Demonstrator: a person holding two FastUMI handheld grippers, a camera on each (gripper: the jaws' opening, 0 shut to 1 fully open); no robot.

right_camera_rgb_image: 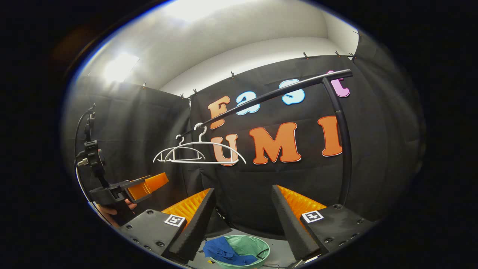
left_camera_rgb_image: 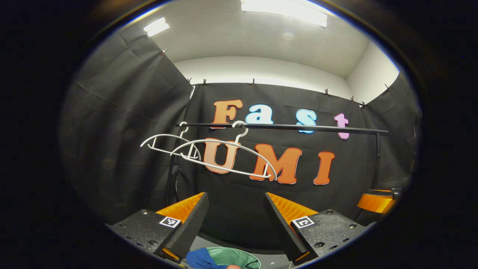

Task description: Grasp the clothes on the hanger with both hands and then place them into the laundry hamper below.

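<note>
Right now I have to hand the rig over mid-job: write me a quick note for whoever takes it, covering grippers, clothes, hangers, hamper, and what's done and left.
Left gripper: open, holding nothing, pointed at the rail.
Right gripper: open, holding nothing, beside the left gripper.
Two white hangers hang bare on the black rail.
The blue garment lies in the green hamper on the floor below, partly draped over its rim.
Done: clothes are off the hangers and in the hamper.
Left: perhaps tuck the overhanging cloth fully inside; otherwise nothing visible remains.
</note>
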